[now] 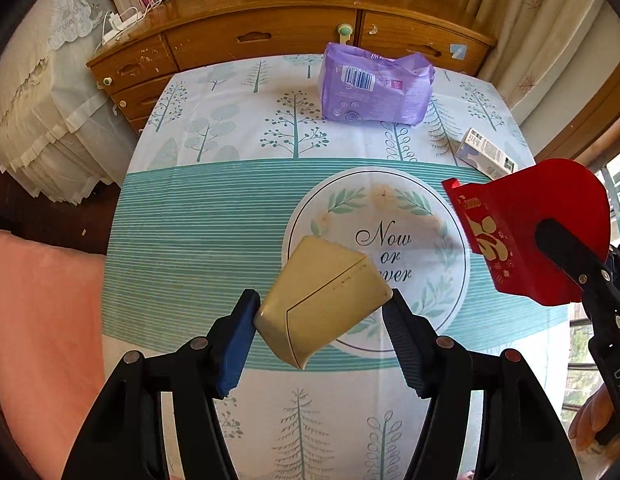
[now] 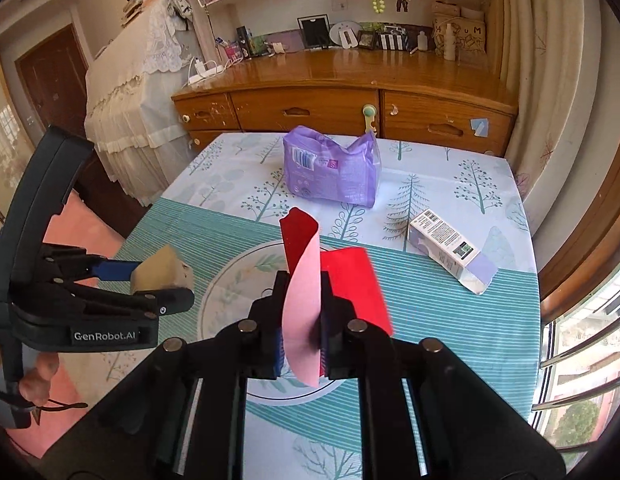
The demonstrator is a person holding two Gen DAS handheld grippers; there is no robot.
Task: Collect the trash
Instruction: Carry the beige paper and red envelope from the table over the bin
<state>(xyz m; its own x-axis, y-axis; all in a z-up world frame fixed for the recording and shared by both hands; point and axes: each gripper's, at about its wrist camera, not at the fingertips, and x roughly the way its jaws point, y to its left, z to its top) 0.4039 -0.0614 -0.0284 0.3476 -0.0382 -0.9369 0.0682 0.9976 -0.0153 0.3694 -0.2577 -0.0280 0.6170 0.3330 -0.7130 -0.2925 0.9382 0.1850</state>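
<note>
I hold: left claw (image 1: 322,320) pinching glossy cream box (image 1: 322,304) | right claw (image 2: 301,344) pressed on creased red envelope (image 2: 305,280) | crinkled purple pack (image 2: 330,168) on bench (image 2: 490,320).

Beige box (image 1: 324,302), red envelope (image 2: 305,280) (both gripped)

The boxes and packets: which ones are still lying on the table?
The purple packet and the small white box; the cream box and red envelope are held up in grippers.

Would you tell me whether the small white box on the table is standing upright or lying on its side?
Lying on its side: the white box rests flat on the tablecloth, its long printed face up.
</note>
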